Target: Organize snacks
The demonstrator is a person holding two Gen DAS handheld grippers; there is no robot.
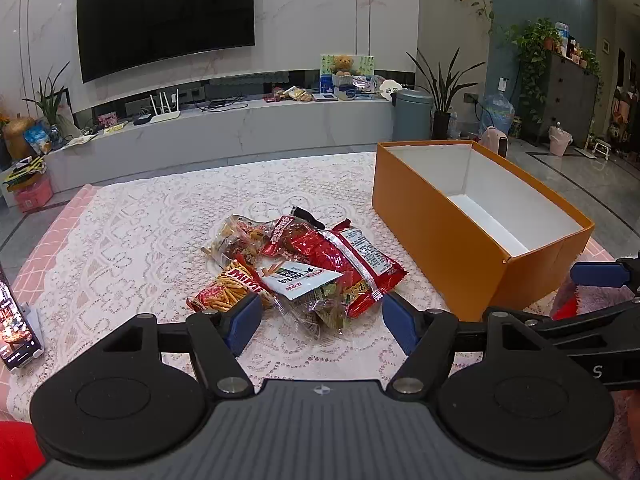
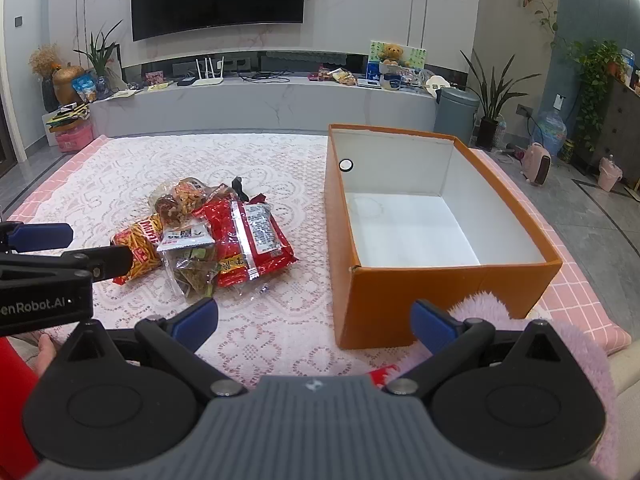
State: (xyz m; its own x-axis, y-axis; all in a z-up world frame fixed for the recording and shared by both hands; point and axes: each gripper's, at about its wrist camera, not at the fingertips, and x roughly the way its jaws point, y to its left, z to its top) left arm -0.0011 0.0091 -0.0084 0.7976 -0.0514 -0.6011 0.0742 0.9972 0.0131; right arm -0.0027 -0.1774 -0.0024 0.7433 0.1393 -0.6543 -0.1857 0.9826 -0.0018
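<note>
A pile of snack packets (image 1: 304,264) lies on the lace-covered table (image 1: 140,240): a large red bag (image 1: 340,256), an orange stick-snack bag (image 1: 224,288), a clear packet with green contents (image 1: 320,308) and a clear packet of brown snacks (image 1: 236,240). The pile also shows in the right wrist view (image 2: 208,236). An empty orange box (image 1: 440,240) with a white inside stands right of the pile, open at the top; it also shows in the right wrist view (image 2: 400,292). My left gripper (image 1: 320,316) is open just before the pile. My right gripper (image 2: 316,320) is open near the box's front left corner.
A phone (image 1: 16,328) stands propped at the table's left edge. A pink fuzzy sleeve (image 2: 520,320) sits by the right gripper. Behind the table are a long TV cabinet (image 1: 240,124), a grey bin (image 1: 412,114) and potted plants. The left gripper shows in the right wrist view (image 2: 40,248).
</note>
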